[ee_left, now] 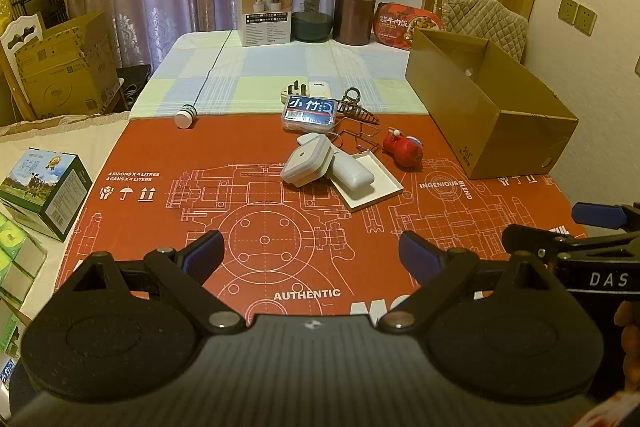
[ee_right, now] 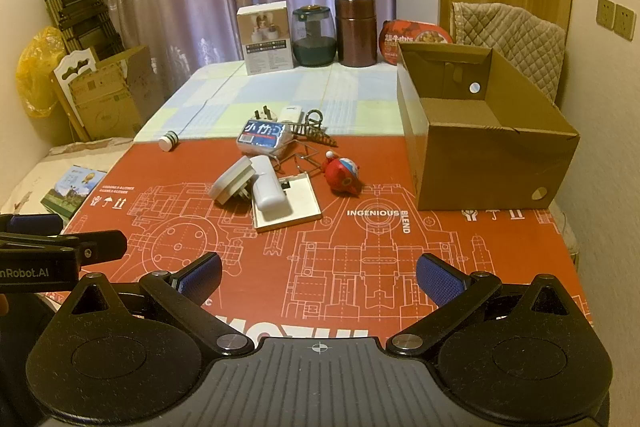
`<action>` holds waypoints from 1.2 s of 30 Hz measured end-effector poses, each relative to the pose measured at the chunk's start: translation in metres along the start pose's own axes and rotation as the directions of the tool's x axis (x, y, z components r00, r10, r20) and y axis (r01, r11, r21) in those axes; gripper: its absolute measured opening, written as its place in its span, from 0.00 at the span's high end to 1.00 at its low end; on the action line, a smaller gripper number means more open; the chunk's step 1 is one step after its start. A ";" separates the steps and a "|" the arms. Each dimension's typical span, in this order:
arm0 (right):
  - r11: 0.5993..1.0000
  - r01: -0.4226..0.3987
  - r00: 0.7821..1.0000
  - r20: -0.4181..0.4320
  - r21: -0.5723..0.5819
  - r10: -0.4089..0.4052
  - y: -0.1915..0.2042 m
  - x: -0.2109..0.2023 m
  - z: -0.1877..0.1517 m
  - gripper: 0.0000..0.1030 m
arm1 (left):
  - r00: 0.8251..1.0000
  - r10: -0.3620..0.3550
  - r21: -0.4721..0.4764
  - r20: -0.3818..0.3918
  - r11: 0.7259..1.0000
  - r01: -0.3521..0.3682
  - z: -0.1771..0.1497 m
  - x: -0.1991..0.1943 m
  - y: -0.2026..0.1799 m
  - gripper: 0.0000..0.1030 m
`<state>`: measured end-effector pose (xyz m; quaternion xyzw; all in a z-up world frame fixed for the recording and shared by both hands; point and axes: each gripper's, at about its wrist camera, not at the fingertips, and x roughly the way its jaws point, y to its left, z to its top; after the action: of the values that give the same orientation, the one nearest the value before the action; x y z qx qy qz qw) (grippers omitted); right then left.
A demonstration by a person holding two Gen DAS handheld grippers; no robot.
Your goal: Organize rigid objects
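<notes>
At the near edge of the red mat, the left gripper and right gripper are held spread wide and empty, presumably readied for a first pick. Mid-mat, the white adapter, flat tray and red toy are clustered. Toward the far right edge, the open cardboard box is likely set to receive them.

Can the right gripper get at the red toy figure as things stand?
Probably yes: the right gripper is open, and the red toy figure lies apart from the clutter, with only bare red mat between.
</notes>
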<state>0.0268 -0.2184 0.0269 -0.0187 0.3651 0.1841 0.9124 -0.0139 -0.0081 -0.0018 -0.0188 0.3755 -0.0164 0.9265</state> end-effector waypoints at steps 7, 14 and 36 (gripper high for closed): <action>1.000 0.000 1.000 0.001 0.003 0.000 -0.001 0.000 0.000 0.02 | 1.000 0.001 -0.001 -0.001 1.000 -0.001 0.000 0.000 0.000 0.11; 1.000 0.002 1.000 0.007 0.010 -0.002 -0.003 0.002 -0.002 0.02 | 1.000 0.001 -0.002 0.000 1.000 -0.001 0.000 0.000 -0.001 0.11; 1.000 -0.003 1.000 0.023 0.008 0.003 -0.004 0.014 0.000 0.02 | 0.999 -0.038 -0.031 -0.014 0.999 0.038 0.015 0.029 0.020 0.12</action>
<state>0.0374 -0.2178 0.0168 -0.0123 0.3555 0.1840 0.9163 0.0175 0.0108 -0.0126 -0.0400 0.3820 -0.0285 0.9228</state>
